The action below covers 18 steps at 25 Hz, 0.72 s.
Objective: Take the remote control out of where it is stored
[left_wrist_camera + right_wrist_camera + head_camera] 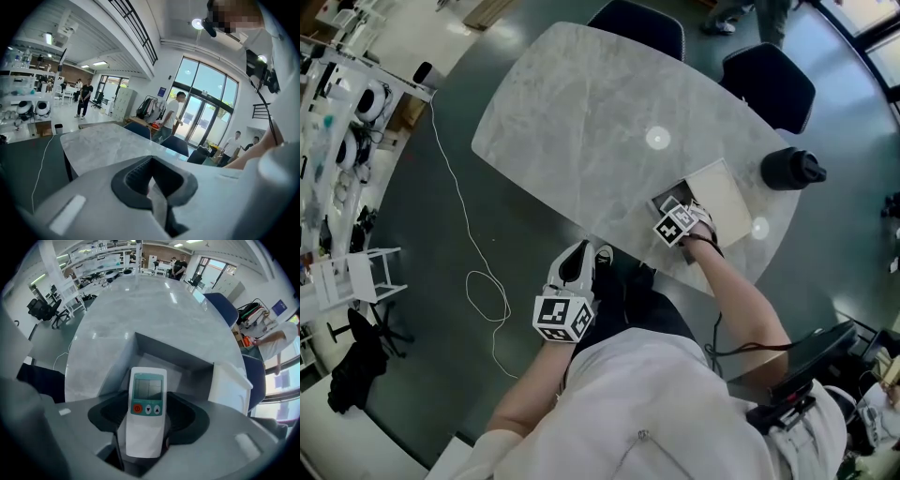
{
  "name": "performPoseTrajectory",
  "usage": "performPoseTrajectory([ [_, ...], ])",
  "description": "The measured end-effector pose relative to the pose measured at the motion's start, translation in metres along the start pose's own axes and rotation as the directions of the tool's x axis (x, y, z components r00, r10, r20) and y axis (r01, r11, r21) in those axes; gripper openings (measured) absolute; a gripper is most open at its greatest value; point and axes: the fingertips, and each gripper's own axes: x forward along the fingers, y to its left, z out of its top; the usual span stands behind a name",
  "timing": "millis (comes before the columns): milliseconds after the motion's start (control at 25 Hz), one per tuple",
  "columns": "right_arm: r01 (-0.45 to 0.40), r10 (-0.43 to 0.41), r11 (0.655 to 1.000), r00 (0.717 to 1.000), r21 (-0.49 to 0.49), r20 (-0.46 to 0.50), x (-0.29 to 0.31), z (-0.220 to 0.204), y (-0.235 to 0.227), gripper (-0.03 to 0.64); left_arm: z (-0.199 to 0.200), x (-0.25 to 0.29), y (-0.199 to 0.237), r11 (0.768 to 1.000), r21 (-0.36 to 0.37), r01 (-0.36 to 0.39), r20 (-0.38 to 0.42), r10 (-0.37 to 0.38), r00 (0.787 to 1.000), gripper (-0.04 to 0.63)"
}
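Observation:
A white remote control point(146, 408) with a small screen, a red button and two arrow keys lies lengthwise between the jaws of my right gripper point(147, 430), which is shut on it. The remote's top end points into an open grey box point(161, 351) just ahead. The box's pale lid point(228, 386) stands swung out to the right. In the head view the right gripper point(680, 223) is at the box point(667, 201) on the table's near right edge. My left gripper point(573, 277) hangs below the table edge, over the person's lap, shut with nothing in it point(152, 187).
The grey marble table point(581, 112) spreads out beyond the box. A black jug point(790, 169) stands at its right rim. Two dark chairs point(642, 23) point(769, 80) line the far side. A white cable point(478, 281) loops on the floor to the left. People stand far off in the room.

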Motion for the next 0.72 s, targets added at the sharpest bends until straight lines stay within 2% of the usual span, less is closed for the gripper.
performPoseTrajectory([
  [160,-0.037,0.039,0.999,0.997,0.035,-0.064,0.006,-0.004,-0.004,0.288,-0.002,0.002,-0.003,1.000,-0.005,0.004,-0.003,-0.004,1.000,0.000],
  [360,-0.063,0.065,0.998,0.992,0.024,-0.105,0.010,-0.005,-0.009,0.287,-0.007,0.004,-0.006,1.000,-0.008,0.010,-0.017,-0.010,1.000,0.000],
  [440,-0.076,0.081,0.996,0.993,0.054,-0.090,0.011,-0.007,-0.011,0.284,-0.006,0.005,-0.008,1.000,-0.004,0.015,-0.018,-0.015,1.000,0.000],
  [560,-0.093,0.100,0.984,0.994,0.152,-0.037,-0.003,-0.011,-0.007,0.282,-0.001,-0.004,-0.007,1.000,0.008,0.030,-0.017,-0.029,0.999,0.000],
  [720,-0.064,0.046,0.964,0.996,0.259,0.077,-0.042,-0.005,-0.003,0.282,0.007,-0.013,0.006,0.998,0.034,0.056,-0.023,-0.056,0.998,0.000],
])
